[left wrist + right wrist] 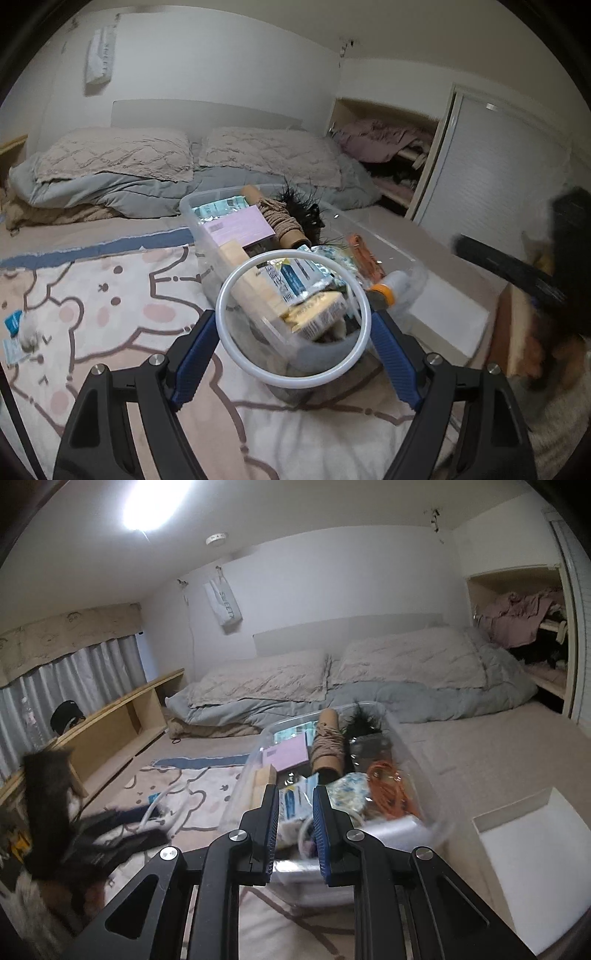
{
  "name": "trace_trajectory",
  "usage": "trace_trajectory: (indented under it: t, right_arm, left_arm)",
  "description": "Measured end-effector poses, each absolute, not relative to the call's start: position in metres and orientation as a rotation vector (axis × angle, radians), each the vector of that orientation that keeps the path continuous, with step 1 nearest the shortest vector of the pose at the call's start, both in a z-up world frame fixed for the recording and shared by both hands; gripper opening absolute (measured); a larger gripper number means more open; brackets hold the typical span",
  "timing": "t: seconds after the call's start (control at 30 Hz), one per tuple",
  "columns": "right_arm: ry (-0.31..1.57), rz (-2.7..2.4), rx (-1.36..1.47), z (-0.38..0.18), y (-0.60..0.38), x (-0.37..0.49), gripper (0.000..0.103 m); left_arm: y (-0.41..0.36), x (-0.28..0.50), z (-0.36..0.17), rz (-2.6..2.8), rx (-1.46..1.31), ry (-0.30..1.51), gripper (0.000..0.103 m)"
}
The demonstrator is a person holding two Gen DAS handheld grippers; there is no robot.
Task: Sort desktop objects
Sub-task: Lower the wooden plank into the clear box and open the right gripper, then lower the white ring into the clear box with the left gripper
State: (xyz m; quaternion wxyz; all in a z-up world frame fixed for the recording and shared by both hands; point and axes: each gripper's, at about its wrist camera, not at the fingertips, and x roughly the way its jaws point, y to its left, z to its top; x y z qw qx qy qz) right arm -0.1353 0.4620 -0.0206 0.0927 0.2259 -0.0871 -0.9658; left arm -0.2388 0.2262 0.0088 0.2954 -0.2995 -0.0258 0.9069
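My left gripper (294, 321) is shut on a white plastic ring (236, 363), with a blue pad pressing on each side of it. Through the ring I see a clear plastic bin (192, 206) on the bed, just ahead. It holds a pink box (242, 225), a twine spool (280, 221), a wooden block (255, 280), packets and an orange cord (364, 254). My right gripper (295, 801) is shut with nothing between its fingers and hovers over the bin's (417, 746) near end. The orange cord (388, 786) lies just to its right.
The bin stands on a pink cartoon blanket (110, 295) on a bed with pillows (118, 155). A white box (535, 849) sits at the right. Small packets (14, 325) lie on the blanket at the left. A low wooden shelf (122, 723) runs along the left side.
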Motion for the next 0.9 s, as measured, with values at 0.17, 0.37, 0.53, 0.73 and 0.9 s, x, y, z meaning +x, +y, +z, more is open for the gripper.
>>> trace_trajectory:
  t: [0.17, 0.37, 0.53, 0.73, 0.9]
  right_arm:
    - [-0.288, -2.846, 0.612, -0.032, 0.475, -0.113, 0.018]
    - [-0.328, -2.821, 0.557, -0.047, 0.488, -0.096, 0.018]
    - [-0.371, -2.796, 0.531, -0.058, 0.5, -0.086, 0.018]
    - [-0.417, -2.793, 0.515, -0.068, 0.519, -0.079, 0.018]
    - [-0.445, -2.793, 0.505, -0.072, 0.527, -0.075, 0.018]
  left_arm:
    - [0.264, -0.284, 0.005, 2.425, -0.918, 0.034, 0.083]
    - [0.313, -0.339, -0.006, 2.449, -1.097, 0.198, 0.083]
    - [0.356, -0.365, -0.016, 2.45, -1.162, 0.369, 0.083]
    - [0.398, -0.378, -0.025, 2.415, -1.189, 0.502, 0.083]
    - [0.426, -0.392, -0.031, 2.405, -1.228, 0.515, 0.083]
